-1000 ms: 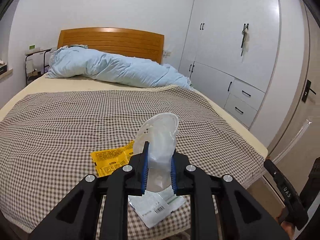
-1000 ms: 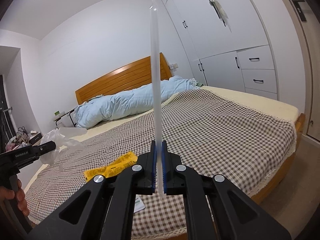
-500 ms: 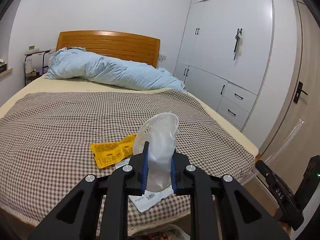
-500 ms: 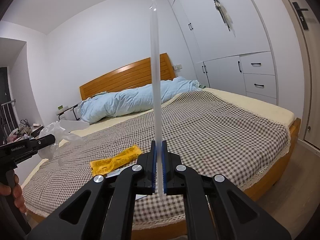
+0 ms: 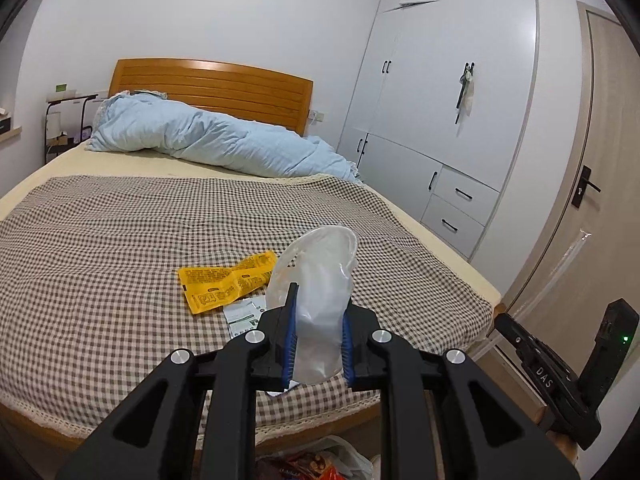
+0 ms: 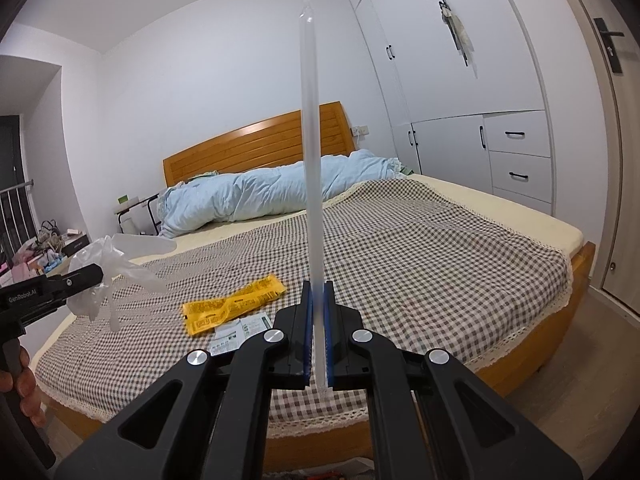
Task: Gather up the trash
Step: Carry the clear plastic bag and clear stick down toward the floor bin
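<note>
Trash is half collected: my left gripper [image 5: 316, 340] clamps a clear glove [image 5: 320, 280], my right gripper [image 6: 318, 336] clamps a clear plastic strip [image 6: 311, 160], while the yellow packet [image 5: 224, 280] and white label [image 5: 244, 314] remain on the bed [image 5: 100, 240].

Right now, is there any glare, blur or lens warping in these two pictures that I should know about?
Left wrist view: fisheye bends the wardrobe and door, dark corners, soft glare on the headboard, focus sharp. Right wrist view: same bowing, the clear plastic strip looks hazy between the pads of the right hand-held gripper.
</note>
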A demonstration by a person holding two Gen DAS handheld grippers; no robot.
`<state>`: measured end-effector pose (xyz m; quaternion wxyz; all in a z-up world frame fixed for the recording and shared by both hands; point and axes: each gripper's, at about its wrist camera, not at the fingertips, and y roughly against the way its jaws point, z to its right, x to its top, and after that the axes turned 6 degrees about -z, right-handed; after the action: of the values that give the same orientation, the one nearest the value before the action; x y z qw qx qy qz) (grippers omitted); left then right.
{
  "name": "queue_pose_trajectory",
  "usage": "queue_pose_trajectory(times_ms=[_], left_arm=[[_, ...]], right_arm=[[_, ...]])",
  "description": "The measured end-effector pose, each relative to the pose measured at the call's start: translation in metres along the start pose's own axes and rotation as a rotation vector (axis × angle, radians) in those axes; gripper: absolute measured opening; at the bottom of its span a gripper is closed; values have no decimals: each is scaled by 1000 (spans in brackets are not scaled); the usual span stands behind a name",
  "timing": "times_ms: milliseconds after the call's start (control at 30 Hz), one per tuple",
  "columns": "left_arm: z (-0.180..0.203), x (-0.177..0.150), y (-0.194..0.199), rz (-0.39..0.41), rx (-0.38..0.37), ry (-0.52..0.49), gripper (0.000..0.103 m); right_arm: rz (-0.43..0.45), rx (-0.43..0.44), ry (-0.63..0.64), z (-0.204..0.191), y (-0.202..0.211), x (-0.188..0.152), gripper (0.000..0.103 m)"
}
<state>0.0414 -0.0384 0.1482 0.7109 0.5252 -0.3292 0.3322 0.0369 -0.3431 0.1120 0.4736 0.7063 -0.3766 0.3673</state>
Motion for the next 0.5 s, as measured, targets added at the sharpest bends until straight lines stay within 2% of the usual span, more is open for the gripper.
queue_pose_trajectory(times_ms=[500], left_arm=[[7, -24, 20, 5, -38, -13, 16]], right_arm=[[-35, 7, 37, -3, 11, -23, 5]])
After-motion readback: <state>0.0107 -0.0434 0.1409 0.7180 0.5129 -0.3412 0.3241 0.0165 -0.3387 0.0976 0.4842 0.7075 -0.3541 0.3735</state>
